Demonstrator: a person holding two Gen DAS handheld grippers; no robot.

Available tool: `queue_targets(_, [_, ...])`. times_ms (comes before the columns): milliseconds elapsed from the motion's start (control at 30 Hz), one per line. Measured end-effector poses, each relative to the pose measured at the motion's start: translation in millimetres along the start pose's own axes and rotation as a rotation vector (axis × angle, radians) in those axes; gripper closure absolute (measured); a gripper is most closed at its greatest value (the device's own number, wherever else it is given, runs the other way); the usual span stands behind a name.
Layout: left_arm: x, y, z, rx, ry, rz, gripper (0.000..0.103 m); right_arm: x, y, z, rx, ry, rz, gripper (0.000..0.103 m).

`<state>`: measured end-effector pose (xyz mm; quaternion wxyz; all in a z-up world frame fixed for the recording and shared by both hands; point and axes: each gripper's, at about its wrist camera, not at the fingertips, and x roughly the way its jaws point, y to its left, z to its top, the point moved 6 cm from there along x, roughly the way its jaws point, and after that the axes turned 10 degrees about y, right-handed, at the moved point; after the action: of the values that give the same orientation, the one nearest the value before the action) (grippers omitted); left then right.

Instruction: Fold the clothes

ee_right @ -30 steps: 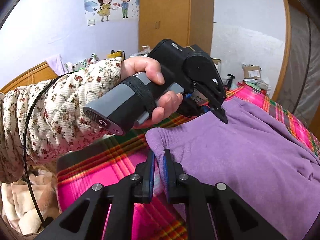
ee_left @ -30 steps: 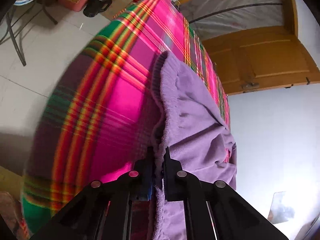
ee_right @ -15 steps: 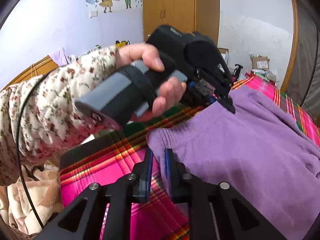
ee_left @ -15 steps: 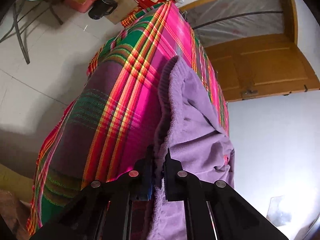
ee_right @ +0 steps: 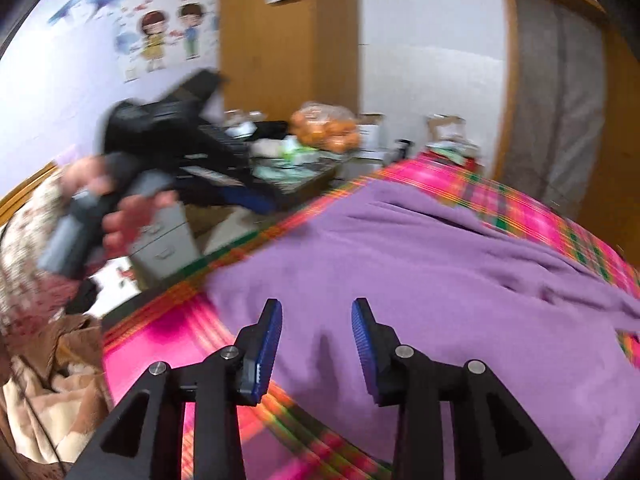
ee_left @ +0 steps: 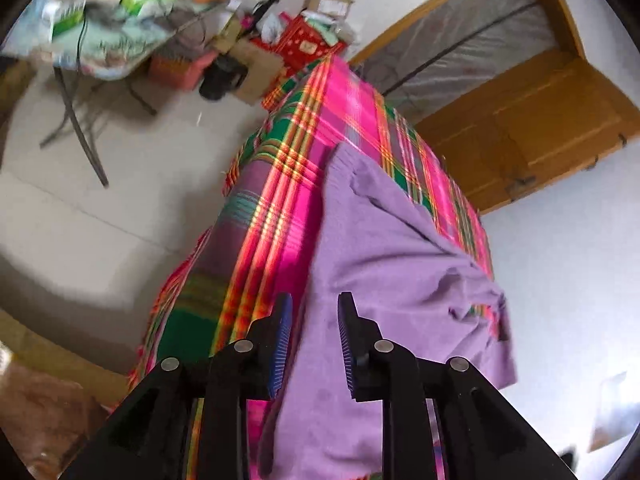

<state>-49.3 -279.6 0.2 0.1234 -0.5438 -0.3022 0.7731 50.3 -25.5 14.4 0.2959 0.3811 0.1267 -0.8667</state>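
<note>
Nearest, the right gripper (ee_right: 316, 344) stands over the purple garment (ee_right: 420, 280). Its fingers (ee_right: 269, 344) have just been opening and now stand apart, the blue pads clear of the cloth; nothing is gripped between them.

The left gripper (ee_left: 314, 344) is in the same condition. Its fingers (ee_left: 282, 336) have just been parting and stand moderately spread above the garment's near edge, with no fabric pinched. In the right wrist view that gripper (ee_right: 224, 184) appears blurred at the left, held in a hand (ee_right: 120, 208) with a floral sleeve (ee_right: 28, 232).

The purple garment lies spread on a pink, green and orange plaid cover (ee_left: 280, 208), creased along its far side, with one ribbed edge (ee_left: 340, 160) towards the far end of the cover.

Beyond, on the pale tiled floor (ee_left: 100, 220), stands a folding table (ee_left: 120, 40) loaded with bags, with boxes (ee_left: 308, 36) heaped by the wall. A wooden door (ee_left: 540, 128) stands farther off, and a cartoon sticker (ee_right: 168, 36) marks the back wall.
</note>
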Motion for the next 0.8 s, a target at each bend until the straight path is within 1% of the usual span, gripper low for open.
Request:
queue_targets(67, [-4,-8,-12,0.023,-0.015,0.011,0.078,-13,-24,-10,0.057,0.002,-0.051,0.066])
queue_targets(100, [-5,-13,-19,0.035,-0.024,0.015,0.074,-19,-36,-17,0.086,0.006,-0.075,0.066])
queue_targets(133, [-7,-19,-26,0.05,-0.032,0.024,0.073,-25,-48,-24,0.117,0.01,-0.101,0.066])
queue_targets(233, [-7,-38,-48,0.114,-0.05,0.069,0.073,-49,-100,-52,0.238,0.017,-0.219,0.066])
queue_targets(333, [2,-61,-74,0.213,-0.045,0.101,0.073,-77,-148,-84,0.363,0.02,-0.333,0.066])
queue_targets(400, [15,-79,-93,0.281,-0.03,0.119,0.073,-97,-182,-108,0.45,0.023,-0.416,0.066])
queue_targets(600, [56,-105,-129,0.385,0.054,0.154,0.072,-145,-264,-175,0.644,0.042,-0.61,0.066])
queue_targets(700, [69,-116,-137,0.4,0.071,0.14,0.072,-161,-298,-200,0.728,0.049,-0.637,0.066])
queue_targets(733, [73,-120,-140,0.41,0.071,0.145,0.072,-164,-309,-206,0.754,0.049,-0.64,0.065])
queue_targets(800, [81,-128,-148,0.452,0.072,0.179,0.072,-167,-328,-213,0.791,0.051,-0.641,0.063])
